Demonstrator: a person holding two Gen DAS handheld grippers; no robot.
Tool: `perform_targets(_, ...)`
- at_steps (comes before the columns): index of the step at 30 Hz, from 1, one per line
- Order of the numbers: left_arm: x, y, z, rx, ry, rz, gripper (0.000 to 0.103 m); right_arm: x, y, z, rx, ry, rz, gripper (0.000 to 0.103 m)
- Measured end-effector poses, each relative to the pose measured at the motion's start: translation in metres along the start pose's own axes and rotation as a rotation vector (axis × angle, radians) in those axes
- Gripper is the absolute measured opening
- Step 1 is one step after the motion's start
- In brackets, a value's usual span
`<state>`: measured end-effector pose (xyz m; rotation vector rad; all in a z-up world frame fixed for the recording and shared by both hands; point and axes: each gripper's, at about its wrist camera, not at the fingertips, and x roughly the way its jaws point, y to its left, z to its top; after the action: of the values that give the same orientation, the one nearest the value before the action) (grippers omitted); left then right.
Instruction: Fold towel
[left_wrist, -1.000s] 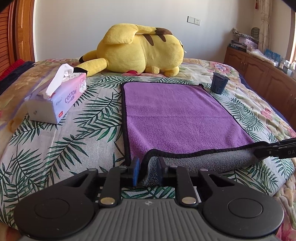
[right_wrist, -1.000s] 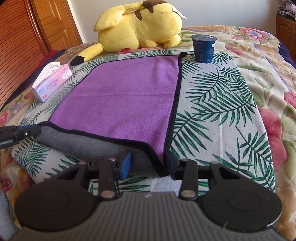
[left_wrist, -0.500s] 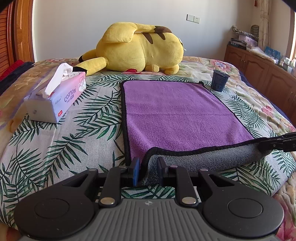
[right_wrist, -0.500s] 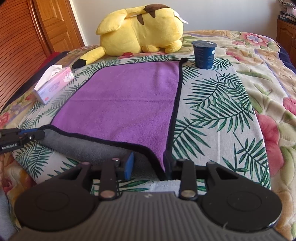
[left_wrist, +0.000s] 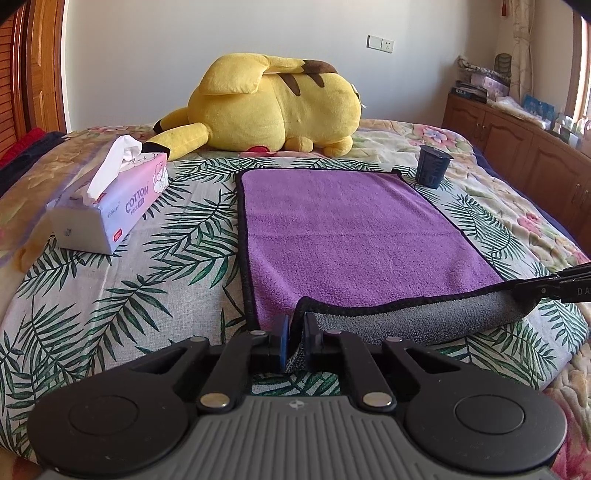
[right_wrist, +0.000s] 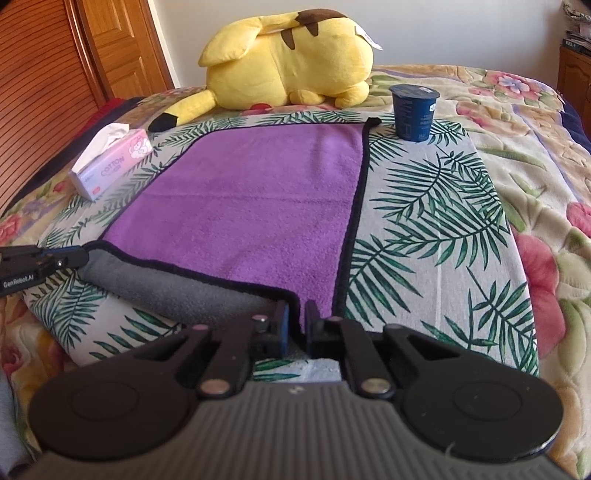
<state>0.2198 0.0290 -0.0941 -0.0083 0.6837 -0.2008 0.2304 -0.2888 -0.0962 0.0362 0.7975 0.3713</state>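
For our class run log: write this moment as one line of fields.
step: lifting near edge | left tongs: shut on purple towel corner | right tongs: shut on other corner | grey underside showing

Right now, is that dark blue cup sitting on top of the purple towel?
No, the dark blue cup stands on the leaf-print bedspread just beyond the far right corner of the purple towel, not on it.

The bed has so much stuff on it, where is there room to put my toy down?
Bare leafy cover lies between the tissue box and the purple towel, and right of the towel below the blue cup. It is crowded by the yellow plush.
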Motion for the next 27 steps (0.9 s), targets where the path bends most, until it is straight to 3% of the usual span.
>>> perform_targets(4,-0.001,0.001,0.000,-0.010,-0.002,-0.001,0.000,-0.001,0.000,0.000,0.000,-0.012,0.000,0.005)
perform_targets(27,-0.019,-0.005,0.025,-0.005,-0.109,-0.030,0.000,-0.011,-0.001,0.015,-0.012,-0.141,0.009,0.004)
